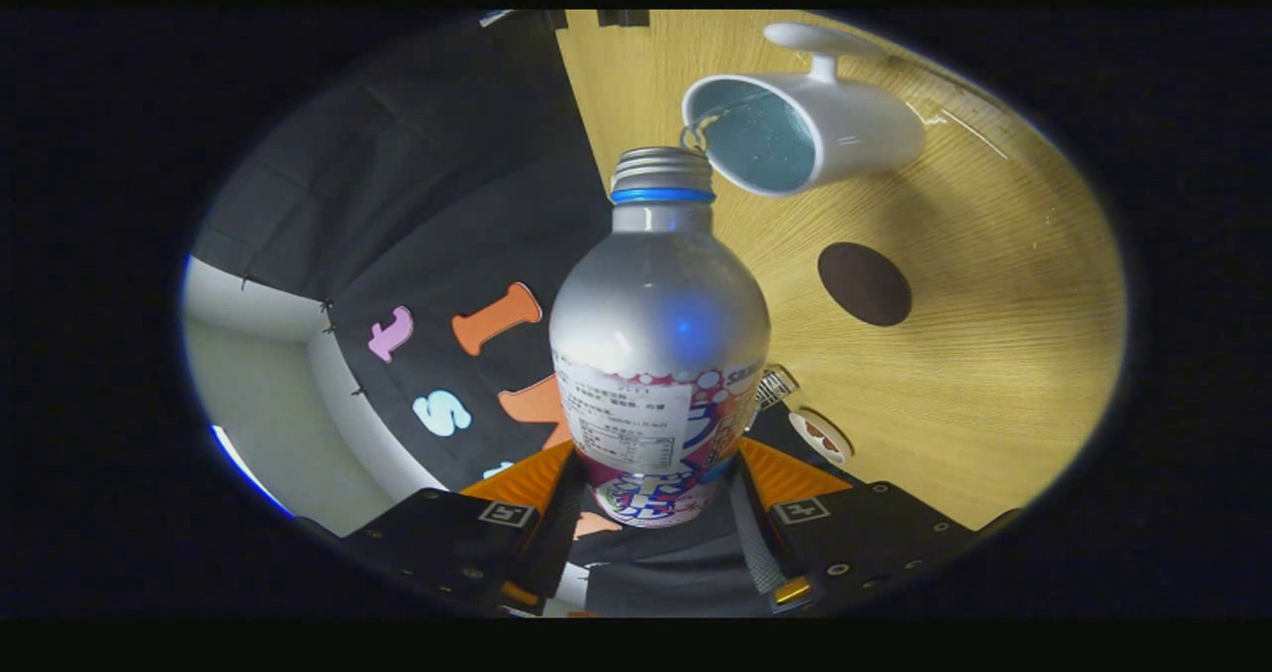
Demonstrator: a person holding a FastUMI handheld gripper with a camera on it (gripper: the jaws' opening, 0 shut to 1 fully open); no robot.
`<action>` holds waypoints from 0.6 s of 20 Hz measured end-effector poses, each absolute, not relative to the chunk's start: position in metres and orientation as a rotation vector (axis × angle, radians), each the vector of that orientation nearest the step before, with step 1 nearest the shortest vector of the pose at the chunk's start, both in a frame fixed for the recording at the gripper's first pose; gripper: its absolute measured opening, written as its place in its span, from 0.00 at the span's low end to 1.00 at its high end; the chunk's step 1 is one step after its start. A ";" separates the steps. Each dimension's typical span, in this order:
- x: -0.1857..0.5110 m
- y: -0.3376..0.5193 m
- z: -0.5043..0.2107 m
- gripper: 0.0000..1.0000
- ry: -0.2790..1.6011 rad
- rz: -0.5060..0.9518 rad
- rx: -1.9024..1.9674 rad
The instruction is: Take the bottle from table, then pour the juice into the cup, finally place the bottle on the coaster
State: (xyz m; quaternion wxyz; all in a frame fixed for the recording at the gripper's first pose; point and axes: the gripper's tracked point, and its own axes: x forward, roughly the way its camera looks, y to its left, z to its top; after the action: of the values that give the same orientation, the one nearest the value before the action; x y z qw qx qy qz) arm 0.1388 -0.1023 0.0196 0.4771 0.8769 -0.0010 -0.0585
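A silver bottle (659, 334) with a threaded open neck, a blue ring and a printed label is held between my fingers, and my gripper (656, 498) is shut on its lower body. The whole view is rolled, so the bottle is tipped over on its side. Its mouth reaches the rim of a white cup (805, 130) with a blue inside, which stands on the wooden table (994, 354). A round dark brown coaster (864, 283) lies on the table beside the cup, apart from the bottle.
The black cloth booth wall (417, 205) rises at the table's far edge, behind the bottle. A pale panel (268, 384) runs past the cloth. Bare wood surrounds the coaster.
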 end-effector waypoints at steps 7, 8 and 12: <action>0.137 -0.114 0.018 0.72 -0.044 -0.158 2.184; 0.136 -0.116 0.020 0.72 -0.051 -0.157 2.192; 0.138 -0.120 0.025 0.72 -0.077 -0.157 2.222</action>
State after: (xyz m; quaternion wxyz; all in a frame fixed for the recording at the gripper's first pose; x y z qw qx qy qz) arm 0.1382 -0.1196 0.0252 0.4407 0.8949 -0.0309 -0.0631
